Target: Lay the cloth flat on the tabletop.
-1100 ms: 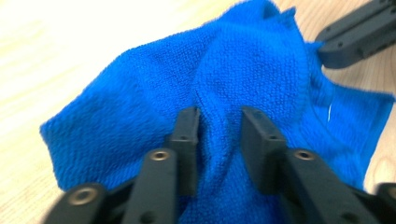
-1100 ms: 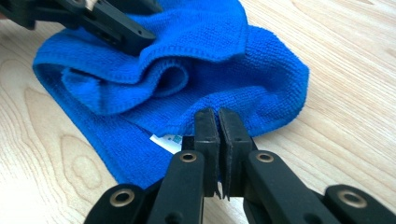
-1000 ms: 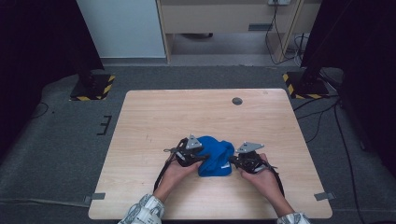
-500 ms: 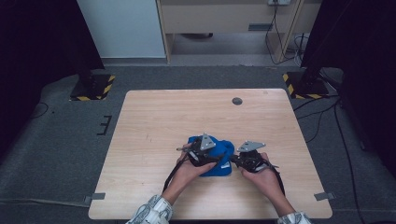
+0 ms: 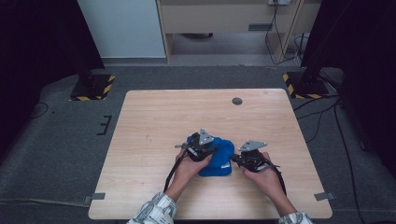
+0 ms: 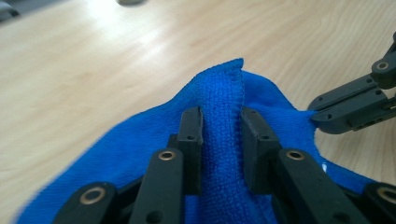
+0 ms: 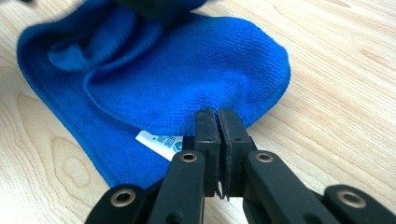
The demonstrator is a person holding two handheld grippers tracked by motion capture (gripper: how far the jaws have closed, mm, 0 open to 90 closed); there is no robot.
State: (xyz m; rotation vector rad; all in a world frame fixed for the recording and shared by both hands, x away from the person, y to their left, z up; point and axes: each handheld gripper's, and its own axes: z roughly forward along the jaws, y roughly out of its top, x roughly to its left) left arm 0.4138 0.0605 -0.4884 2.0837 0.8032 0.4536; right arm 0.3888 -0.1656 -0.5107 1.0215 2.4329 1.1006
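A blue cloth (image 5: 223, 161) lies bunched on the wooden table (image 5: 159, 116), near its front edge. In the left gripper view a raised fold of the cloth (image 6: 219, 93) stands between the pads of my left gripper (image 6: 222, 126). Its jaws have just been closing and press the fold on both sides. From above, that left gripper (image 5: 208, 150) sits over the cloth's left part. My right gripper (image 7: 218, 116) is shut, its tips pinching the near edge of the cloth (image 7: 187, 70) beside a white label (image 7: 159, 142). From above, the right gripper (image 5: 236, 158) is at the cloth's right side.
A small round dark grommet (image 5: 237, 101) sits in the table's far right part. Bare wood stretches to the left and behind the cloth. Dark stands with yellow-black striped feet (image 5: 93, 88) are on the floor at both far corners.
My left gripper has moved right and up onto the cloth, opened, then closed on a fold. The cloth is more bunched. The right hand has kept still.
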